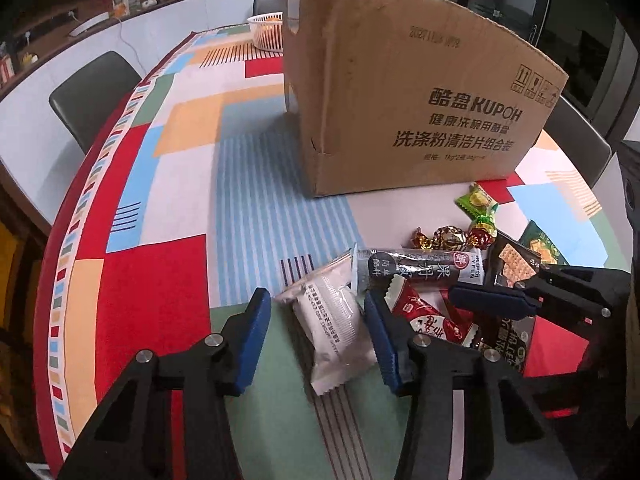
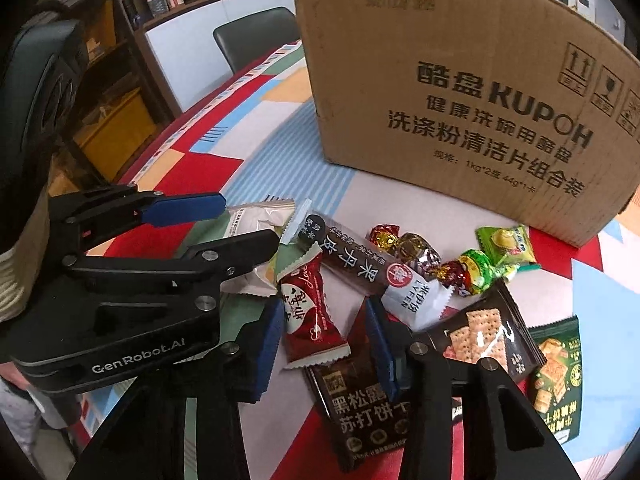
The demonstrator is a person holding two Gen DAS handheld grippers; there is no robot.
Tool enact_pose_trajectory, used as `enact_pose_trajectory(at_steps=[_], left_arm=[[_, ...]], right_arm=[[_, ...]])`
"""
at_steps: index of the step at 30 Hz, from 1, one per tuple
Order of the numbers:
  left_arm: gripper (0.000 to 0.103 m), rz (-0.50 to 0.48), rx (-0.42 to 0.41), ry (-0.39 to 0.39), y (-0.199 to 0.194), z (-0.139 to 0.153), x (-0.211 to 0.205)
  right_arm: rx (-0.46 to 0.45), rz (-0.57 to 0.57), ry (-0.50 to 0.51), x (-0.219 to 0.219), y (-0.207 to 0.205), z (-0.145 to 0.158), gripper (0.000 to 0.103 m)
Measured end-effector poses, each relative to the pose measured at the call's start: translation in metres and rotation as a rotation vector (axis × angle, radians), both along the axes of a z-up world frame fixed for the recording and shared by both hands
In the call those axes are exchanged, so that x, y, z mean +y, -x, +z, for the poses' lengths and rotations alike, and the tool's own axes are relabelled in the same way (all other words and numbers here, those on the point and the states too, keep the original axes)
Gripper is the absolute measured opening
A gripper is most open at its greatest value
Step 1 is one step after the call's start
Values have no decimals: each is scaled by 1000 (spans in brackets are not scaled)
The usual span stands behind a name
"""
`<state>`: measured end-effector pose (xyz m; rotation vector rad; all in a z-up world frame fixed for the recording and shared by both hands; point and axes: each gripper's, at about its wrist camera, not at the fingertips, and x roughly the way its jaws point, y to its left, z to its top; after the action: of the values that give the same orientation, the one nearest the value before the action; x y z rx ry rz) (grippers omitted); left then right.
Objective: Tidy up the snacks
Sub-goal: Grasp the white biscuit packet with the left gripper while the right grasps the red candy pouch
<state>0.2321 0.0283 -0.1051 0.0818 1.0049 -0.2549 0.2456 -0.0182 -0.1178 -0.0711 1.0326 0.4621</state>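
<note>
A pile of snacks lies in front of a cardboard box. My left gripper is open, its fingers on either side of a white packet, which also shows in the right wrist view. My right gripper is open around a red packet, which also shows in the left wrist view. Nearby lie a dark long bar, a black cracker bag, a green bag and wrapped candies.
The table wears a colourful patchwork cloth. A white basket stands behind the box. Dark chairs stand at the table's far side. The right gripper's body lies to the right in the left wrist view.
</note>
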Motion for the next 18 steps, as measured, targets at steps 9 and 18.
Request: enact_pose_trajectory(at_steps=[9,18], left_arm=[[39,3,32,11,-7,-7,5],[31,10,33,-9,-1,-11,3]], right_arm=[[-1,4,31,8,-12,-6,32],[-7,-11,39,5,-14,-7,24]])
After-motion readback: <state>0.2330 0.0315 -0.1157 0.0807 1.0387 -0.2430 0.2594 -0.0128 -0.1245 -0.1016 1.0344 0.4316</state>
